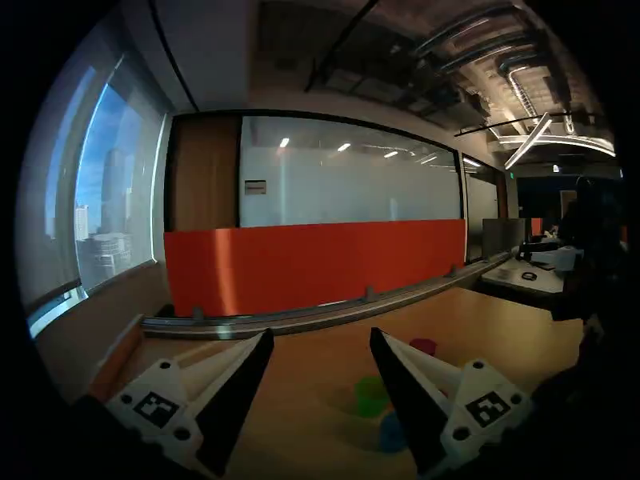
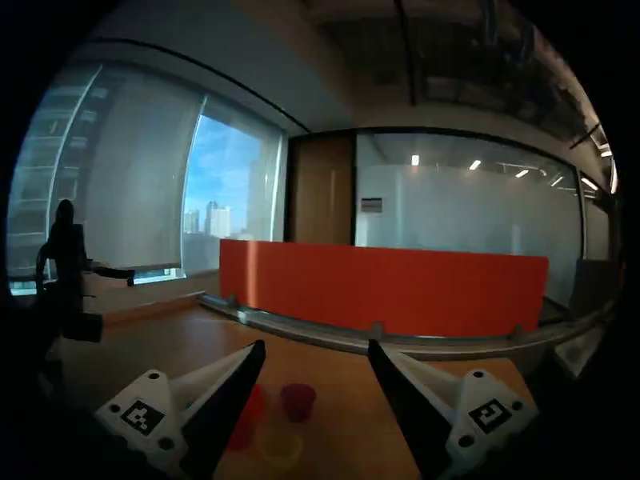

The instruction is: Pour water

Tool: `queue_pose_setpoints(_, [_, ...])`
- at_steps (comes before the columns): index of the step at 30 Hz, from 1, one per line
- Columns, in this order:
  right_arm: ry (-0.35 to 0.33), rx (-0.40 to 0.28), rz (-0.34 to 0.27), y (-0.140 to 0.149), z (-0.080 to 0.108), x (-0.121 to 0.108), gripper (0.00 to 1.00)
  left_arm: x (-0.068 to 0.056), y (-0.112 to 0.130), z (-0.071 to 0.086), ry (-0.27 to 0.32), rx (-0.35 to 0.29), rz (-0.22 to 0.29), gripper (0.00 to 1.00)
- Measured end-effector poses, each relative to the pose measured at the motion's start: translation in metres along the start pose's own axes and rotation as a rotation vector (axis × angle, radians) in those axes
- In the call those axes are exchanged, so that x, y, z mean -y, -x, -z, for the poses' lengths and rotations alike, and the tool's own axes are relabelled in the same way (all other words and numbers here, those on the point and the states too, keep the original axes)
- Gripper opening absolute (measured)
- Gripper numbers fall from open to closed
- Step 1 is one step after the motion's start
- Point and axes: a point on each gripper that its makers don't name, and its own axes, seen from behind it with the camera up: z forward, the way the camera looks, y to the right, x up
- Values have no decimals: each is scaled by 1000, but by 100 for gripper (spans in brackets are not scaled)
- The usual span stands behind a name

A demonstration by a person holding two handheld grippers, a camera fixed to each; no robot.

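Note:
In the left gripper view my left gripper [image 1: 322,340] is open over the wooden desk [image 1: 496,320], nothing between its fingers. Below it stand a green cup [image 1: 372,396], a blue cup [image 1: 391,432] nearer me, and a dark red cup [image 1: 423,346] farther off. In the right gripper view my right gripper [image 2: 316,352] is open too and holds nothing. Beneath it a dark red cup [image 2: 298,400] stands on the desk [image 2: 344,376], with a red cup [image 2: 250,412] partly behind the left finger and a yellow cup [image 2: 280,448] nearest me. At the far left of that view stands the other gripper [image 2: 68,280], a dark shape.
An orange divider panel [image 1: 312,264] with a metal rail [image 1: 320,314] runs along the desk's far edge. Windows [image 2: 224,200] lie to the left and a frosted glass wall [image 1: 344,184] behind. Another desk with items [image 1: 536,268] is at the far right.

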Motion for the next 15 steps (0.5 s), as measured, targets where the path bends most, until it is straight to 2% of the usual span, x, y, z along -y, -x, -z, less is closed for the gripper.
queue_pose_setpoints(6, [-45,2,4,-4,6,11,99,0,1,-1,15,1,13,89])
queue_pose_setpoints(15, [-117,27,9,2,-4,29,99,1,2,0,24,10,-5,89])
